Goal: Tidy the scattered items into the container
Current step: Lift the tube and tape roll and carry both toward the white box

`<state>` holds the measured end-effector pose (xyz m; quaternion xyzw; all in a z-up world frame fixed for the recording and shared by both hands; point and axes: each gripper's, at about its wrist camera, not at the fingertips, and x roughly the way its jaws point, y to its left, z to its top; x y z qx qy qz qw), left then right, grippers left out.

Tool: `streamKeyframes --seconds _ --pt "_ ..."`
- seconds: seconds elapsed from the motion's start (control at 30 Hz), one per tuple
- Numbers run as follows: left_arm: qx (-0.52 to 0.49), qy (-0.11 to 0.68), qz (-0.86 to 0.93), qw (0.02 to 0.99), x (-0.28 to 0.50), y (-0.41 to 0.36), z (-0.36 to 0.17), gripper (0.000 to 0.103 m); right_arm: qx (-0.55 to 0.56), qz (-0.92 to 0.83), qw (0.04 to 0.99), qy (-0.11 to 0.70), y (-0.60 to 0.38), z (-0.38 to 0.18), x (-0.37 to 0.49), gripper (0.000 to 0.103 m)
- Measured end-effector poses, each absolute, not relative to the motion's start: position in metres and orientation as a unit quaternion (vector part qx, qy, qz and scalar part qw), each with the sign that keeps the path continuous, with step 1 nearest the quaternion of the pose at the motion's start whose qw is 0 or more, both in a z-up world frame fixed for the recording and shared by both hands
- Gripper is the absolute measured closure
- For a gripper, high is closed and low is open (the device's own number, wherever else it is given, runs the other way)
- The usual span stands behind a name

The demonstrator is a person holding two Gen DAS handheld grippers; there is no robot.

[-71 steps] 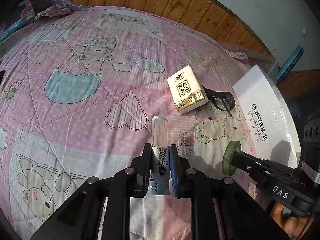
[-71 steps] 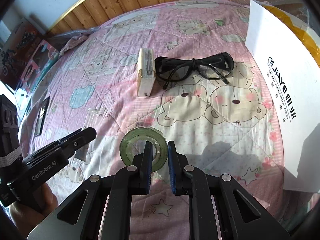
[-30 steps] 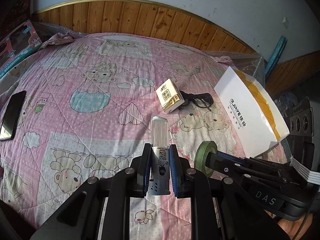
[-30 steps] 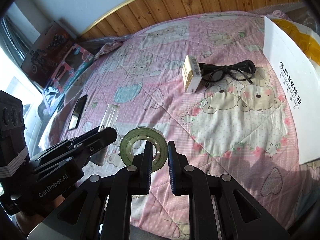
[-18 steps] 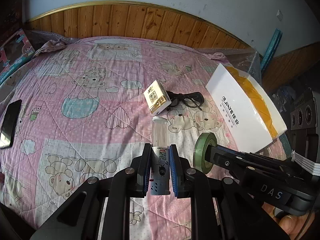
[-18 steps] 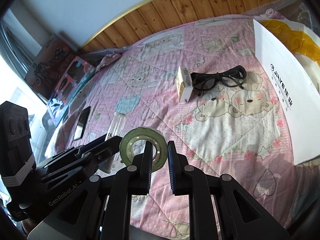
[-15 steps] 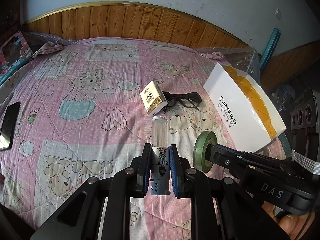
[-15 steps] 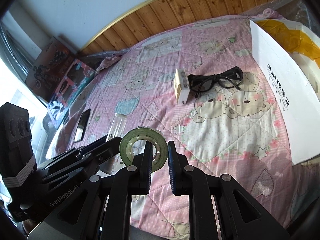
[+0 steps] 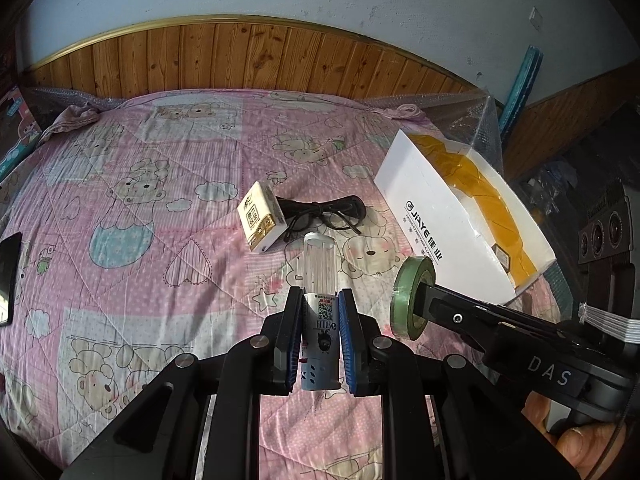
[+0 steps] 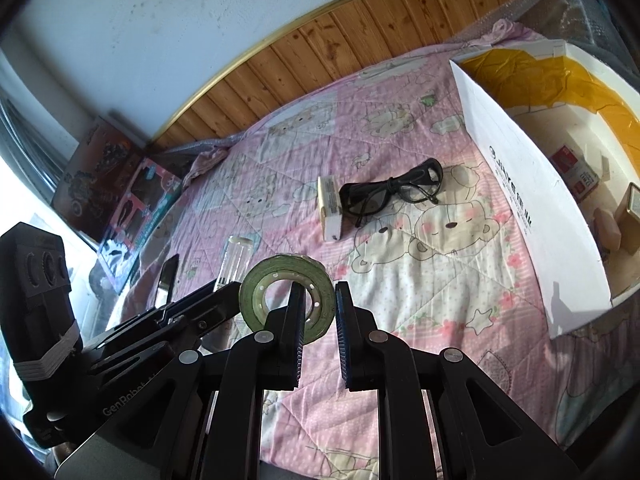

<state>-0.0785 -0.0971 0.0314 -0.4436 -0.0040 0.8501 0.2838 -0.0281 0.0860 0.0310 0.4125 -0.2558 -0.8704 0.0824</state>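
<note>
My left gripper [image 9: 320, 300] is shut on a clear plastic tube [image 9: 320, 268] with a white label, held above the quilt. My right gripper [image 10: 318, 298] is shut on the rim of a green tape roll [image 10: 286, 296], also lifted. In the left wrist view that tape roll [image 9: 410, 300] hangs just right of the tube. A tissue pack [image 9: 261, 222] and black glasses [image 9: 328, 216] lie side by side on the quilt ahead. The white box [image 9: 440, 216] with a yellow lining stands at the right; in the right wrist view the box [image 10: 516, 184] holds a few small packets.
A dark phone [image 9: 9, 272] lies on the pink bear quilt [image 9: 140, 200] at the far left. Boxed toys [image 10: 132, 204] lean at the bed's left side. A wooden headboard [image 9: 260, 60] runs along the back. A person's fingers [image 9: 588, 444] grip the right handle.
Both grippers have risen and drawn back with the tube and the tape roll, so the bed looks smaller. The right wrist view has swung right, showing the box's inside.
</note>
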Motion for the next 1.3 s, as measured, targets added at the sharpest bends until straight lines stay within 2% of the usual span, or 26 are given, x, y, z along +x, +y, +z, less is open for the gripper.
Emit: streamKeyframes --seconds 1.3 --pt "-0.406 0.031 0.827 0.388 -0.084 0.057 0.081 0.085 0.343 -0.885 -0.027 -0.312 0.239 0.060 0.001 0.088"
